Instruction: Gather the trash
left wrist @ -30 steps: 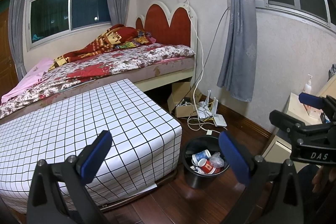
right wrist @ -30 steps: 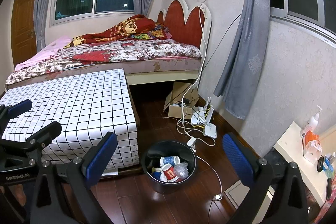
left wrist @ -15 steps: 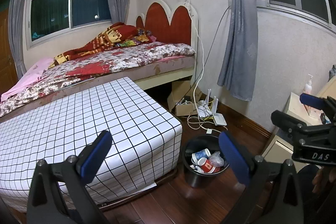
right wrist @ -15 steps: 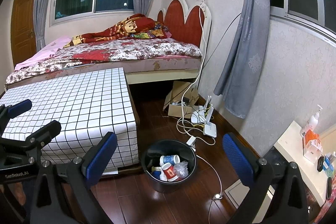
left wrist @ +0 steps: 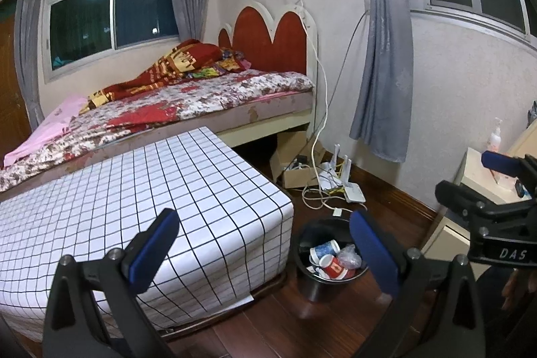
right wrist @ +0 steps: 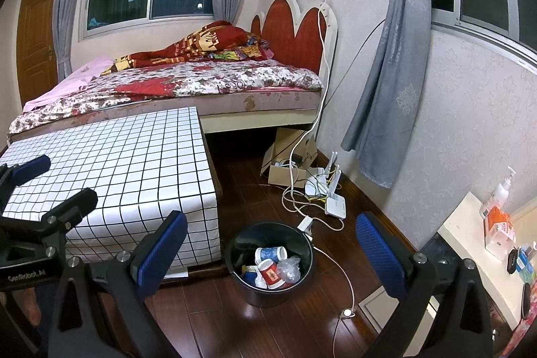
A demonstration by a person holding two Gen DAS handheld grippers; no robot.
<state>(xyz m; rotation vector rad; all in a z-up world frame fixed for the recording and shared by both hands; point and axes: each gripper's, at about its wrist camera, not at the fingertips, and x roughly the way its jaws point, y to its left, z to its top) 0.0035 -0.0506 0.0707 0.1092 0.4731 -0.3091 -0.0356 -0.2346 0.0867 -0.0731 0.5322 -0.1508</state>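
Note:
A black trash bin point(left wrist: 310, 282) point(right wrist: 241, 244) stands on the wooden floor by the corner of the checked table. Inside it lie a blue-and-white paper cup point(right wrist: 270, 254), a red paper cup point(right wrist: 273, 274) point(left wrist: 335, 267) and crumpled clear plastic point(right wrist: 288, 269). My left gripper point(left wrist: 265, 244) is open and holds nothing, hanging high above the table's corner and the bin. My right gripper point(right wrist: 272, 250) is open too, empty, well above the bin. Each gripper shows at the edge of the other's view.
A low table with a white black-grid cloth point(right wrist: 127, 166) sits left of the bin. Behind it is a bed point(right wrist: 188, 83). Cables, a router point(right wrist: 335, 203) and a cardboard box point(right wrist: 285, 170) lie on the floor by the wall. A cream cabinet point(right wrist: 470, 240) with bottles stands right.
Both views have shifted very slightly; the grippers stay open and empty, and the bin's contents are unchanged.

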